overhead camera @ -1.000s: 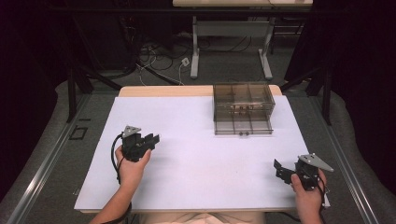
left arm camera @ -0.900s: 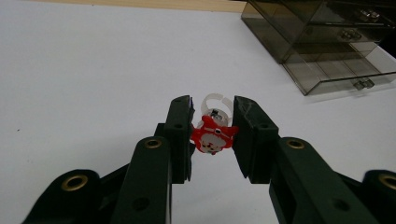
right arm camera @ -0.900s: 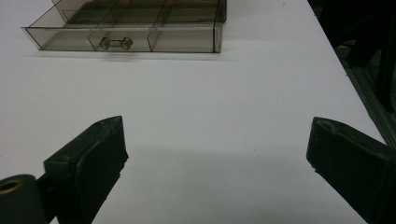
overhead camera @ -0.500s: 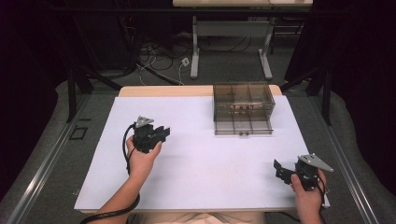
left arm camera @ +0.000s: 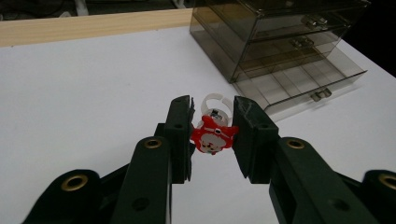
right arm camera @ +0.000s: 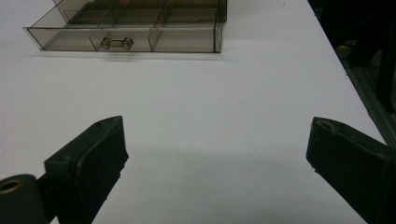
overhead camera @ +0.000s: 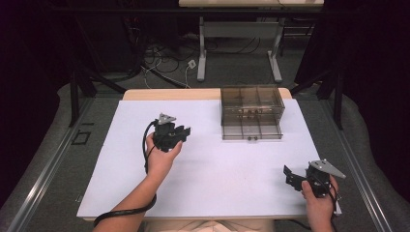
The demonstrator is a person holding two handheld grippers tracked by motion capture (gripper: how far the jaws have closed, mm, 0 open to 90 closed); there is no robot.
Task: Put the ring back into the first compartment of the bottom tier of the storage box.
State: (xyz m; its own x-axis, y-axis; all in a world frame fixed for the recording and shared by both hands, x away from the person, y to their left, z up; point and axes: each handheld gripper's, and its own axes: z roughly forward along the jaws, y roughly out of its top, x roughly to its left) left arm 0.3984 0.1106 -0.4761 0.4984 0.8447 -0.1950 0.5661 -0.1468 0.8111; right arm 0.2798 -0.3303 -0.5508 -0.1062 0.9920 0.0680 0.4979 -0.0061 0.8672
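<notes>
Here your left tool (left arm camera: 212, 133) pinches a light, stiff plastic toy ring (left arm camera: 213, 133) by its red charm; clamp gently. Right tool (right arm camera: 217, 161) gapes empty.

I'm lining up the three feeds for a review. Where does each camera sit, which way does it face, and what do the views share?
High view: above the person's side, looking forward and down at the table; both forearms, left gripper and right gripper show.
Left gripper view: on the left gripper, looking along its jaws, which hold a red toy ring, toward the drawer box.
Right gripper view: on the right gripper, low over the table, jaws wide apart, facing the open drawer.
Shared: the drawer box and white tabletop.
</notes>
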